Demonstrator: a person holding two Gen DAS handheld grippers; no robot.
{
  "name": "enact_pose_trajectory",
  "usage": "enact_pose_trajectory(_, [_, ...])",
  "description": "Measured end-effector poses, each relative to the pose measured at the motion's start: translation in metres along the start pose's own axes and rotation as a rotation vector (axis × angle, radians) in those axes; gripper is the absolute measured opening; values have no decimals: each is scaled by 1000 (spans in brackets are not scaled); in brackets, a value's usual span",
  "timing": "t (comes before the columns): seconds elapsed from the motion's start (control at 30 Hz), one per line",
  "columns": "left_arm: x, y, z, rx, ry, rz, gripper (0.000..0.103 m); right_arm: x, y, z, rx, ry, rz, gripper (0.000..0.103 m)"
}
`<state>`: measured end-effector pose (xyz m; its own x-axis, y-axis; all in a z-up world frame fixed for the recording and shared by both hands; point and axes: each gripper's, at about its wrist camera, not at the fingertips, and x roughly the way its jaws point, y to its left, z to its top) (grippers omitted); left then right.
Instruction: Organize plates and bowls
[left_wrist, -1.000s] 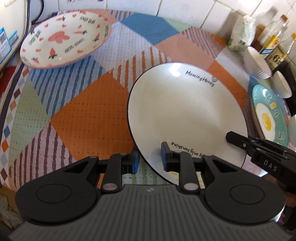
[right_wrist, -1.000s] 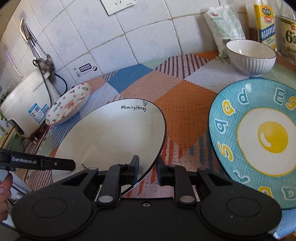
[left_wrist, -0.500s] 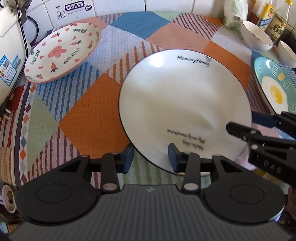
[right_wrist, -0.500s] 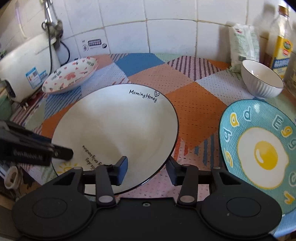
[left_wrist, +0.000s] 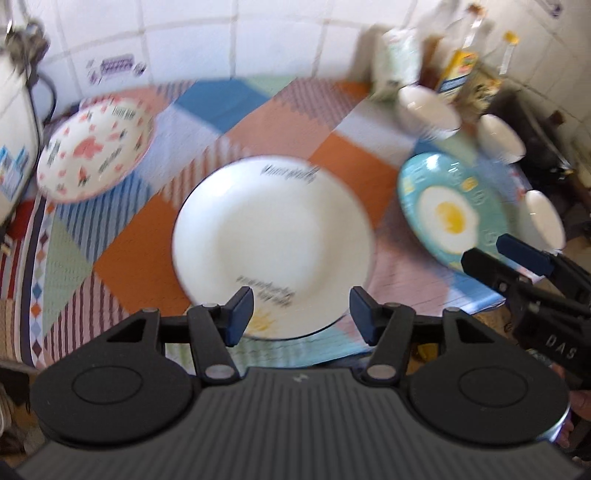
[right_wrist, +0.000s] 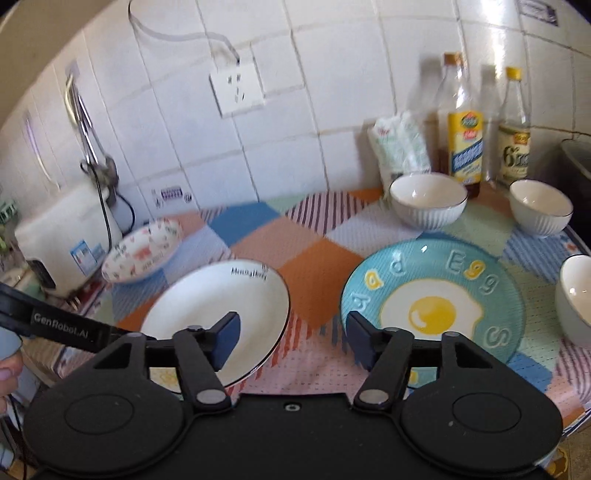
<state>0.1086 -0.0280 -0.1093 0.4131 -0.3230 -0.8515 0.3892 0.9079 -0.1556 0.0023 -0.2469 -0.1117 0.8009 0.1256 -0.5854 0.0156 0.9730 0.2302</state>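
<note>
The white plate (left_wrist: 273, 236), black-rimmed and lettered near its far and near edges, is seen lying flat on the patchwork tablecloth (left_wrist: 122, 258), roughly at the middle of the table. It is gripped by nothing: the left gripper (left_wrist: 301, 314) is held above its near edge with the jaws spread, having just been opening, and no part of the plate is pressed between the pads. The right gripper (right_wrist: 291, 339) is likewise spread, its jaws having just been opening, with nothing between them; it is placed over the gap between the white plate (right_wrist: 218, 317) and the blue egg plate (right_wrist: 432, 306). To the left, a pink-patterned plate (right_wrist: 142, 254) is seen beside a white rice cooker (right_wrist: 62, 247), possibly leaning on it, though motion blur leaves this unclear. Three white ribbed bowls (right_wrist: 428, 205) are set behind and to the right of the egg plate, and bottles (right_wrist: 463, 147) are lined along the tiled wall.
</note>
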Motion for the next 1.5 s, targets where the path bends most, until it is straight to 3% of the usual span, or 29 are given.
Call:
enact_pose_trajectory(0.27, [-5,-51,15,111,-16,-30,63,-51,-29,1,39,-87,-65,75])
enact_pose_trajectory(0.43, [2,-75,21,147,-31,-35,63,-65,-50,-7,38,-37,-84,75])
enact_pose_trajectory(0.63, [22,-96,24,174,-18,-64,63,-70,-73,-21,79,-51,-123,75])
enact_pose_trajectory(0.87, [57,-119,25,189,16,-97,63,-57,-103,-35,154,-105,-103,75])
enact_pose_trajectory(1.33, [132,-133,35,146,120,-112,61,0,-149,-48,310,-30,-136,75])
enact_pose_trajectory(1.5, [148,-135,36,134,137,-102,58,18,-166,-53,371,-12,-150,66])
